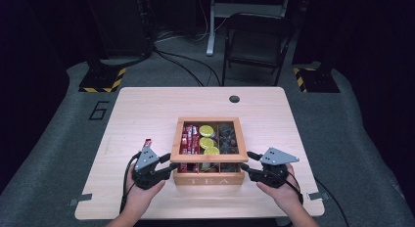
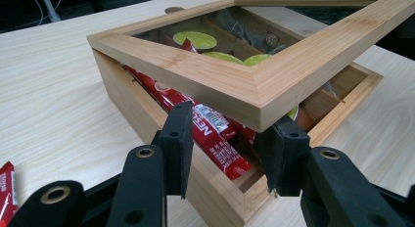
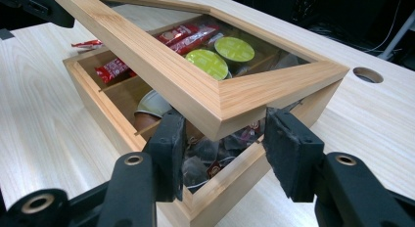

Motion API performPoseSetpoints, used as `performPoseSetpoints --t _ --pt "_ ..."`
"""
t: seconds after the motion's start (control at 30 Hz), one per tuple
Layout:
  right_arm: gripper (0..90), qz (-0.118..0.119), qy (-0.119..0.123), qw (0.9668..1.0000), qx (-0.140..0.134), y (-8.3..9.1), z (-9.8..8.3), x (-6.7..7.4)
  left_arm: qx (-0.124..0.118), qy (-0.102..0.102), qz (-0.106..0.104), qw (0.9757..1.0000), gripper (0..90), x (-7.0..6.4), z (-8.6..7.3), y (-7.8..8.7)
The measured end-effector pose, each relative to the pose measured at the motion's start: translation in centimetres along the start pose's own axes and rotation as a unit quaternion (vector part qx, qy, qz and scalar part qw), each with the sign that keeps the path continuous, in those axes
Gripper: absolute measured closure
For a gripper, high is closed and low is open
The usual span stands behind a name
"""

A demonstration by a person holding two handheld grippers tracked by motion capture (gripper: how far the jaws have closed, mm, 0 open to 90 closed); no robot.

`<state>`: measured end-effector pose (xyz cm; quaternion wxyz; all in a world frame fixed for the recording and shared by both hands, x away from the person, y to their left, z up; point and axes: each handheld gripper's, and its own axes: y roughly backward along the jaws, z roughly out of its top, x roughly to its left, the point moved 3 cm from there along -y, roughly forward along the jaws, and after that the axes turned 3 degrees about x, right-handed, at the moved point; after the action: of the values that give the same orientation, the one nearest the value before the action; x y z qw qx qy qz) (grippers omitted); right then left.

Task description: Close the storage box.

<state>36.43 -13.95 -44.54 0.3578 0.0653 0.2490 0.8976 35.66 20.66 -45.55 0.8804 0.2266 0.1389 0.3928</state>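
Between each gripper's jaws sits a corner of the raised lid.

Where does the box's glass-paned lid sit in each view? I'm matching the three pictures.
High view: lid at table centre, between both grippers.
Left gripper view: upper middle, corner above the jaws.
Right gripper view: upper middle, corner over the jaws.
Shared landmark: green capsules.
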Motion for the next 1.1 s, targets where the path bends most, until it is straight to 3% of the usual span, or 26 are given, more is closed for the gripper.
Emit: performPoseSetpoints --t 0.6,0.7,0.77,0.97,1.1 --pt "48.0 0.002 0.002 0.9995 0.032 -1.0 -1.8 0.6 0.02 -0.004 -0.005 0.9998 57.2 -0.5 -1.8 -1.4" --pt "47.4 0.001 -0.002 0.9993 0.036 -1.2 -2.0 0.7 0.028 -0.011 -0.006 0.9995 56.0 -0.4 -2.0 -1.4" --pt "47.1 0.003 -0.003 0.9992 0.04 -1.2 -2.1 0.7 0.026 -0.006 -0.005 0.9996 54.3 -0.4 -2.0 -1.5" --pt "44.9 0.006 0.007 0.9985 0.054 -1.7 -2.6 0.6 0.046 -0.011 -0.015 0.9988 48.6 -0.2 -2.5 -1.7" --pt "44.3 0.004 0.007 0.9981 0.06 -1.9 -2.7 0.7 0.042 -0.007 -0.021 0.9989 46.5 -0.6 -2.5 -1.9"
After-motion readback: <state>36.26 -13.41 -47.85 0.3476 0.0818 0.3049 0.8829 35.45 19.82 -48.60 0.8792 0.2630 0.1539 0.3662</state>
